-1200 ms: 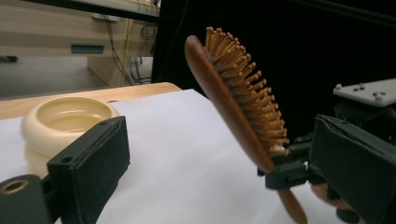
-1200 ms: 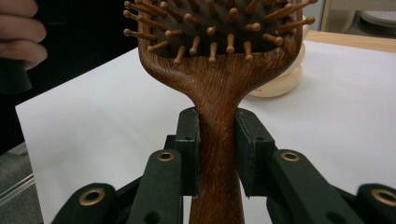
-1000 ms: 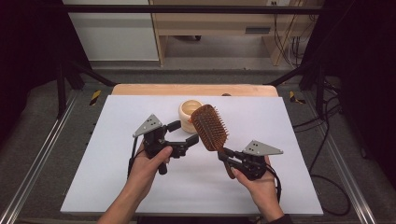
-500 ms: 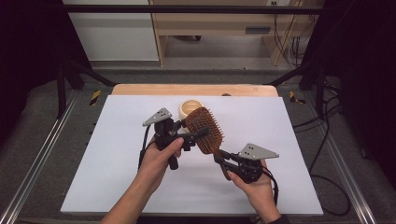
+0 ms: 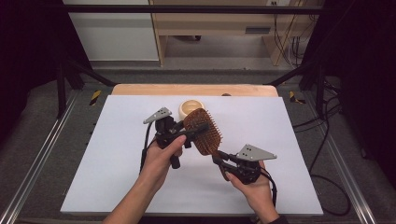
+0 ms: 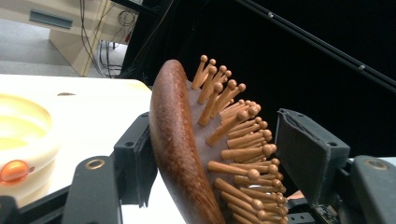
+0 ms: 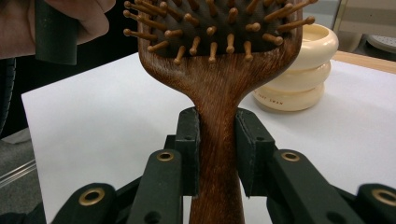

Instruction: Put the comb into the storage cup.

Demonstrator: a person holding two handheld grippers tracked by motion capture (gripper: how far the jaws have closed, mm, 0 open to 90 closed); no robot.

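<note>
My right tongs (image 5: pixel 223 161) pinch the wooden handle of the hairbrush (image 5: pixel 204 132). My left tongs (image 5: pixel 194 132) have just been closing around its head, one pad on its back, the other near the bristles. The brush is above the middle of the white desk (image 5: pixel 116 158). A cream bowl (image 5: pixel 190 108) sits near the far edge. The room is dark.

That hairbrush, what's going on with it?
A person holds tongs in each hand. The right tongs are clamped on the handle of the wooden hairbrush, holding it up over the white table. The left tongs have just been closing around its head, one pad against the back. A cream bowl sits behind.
</note>
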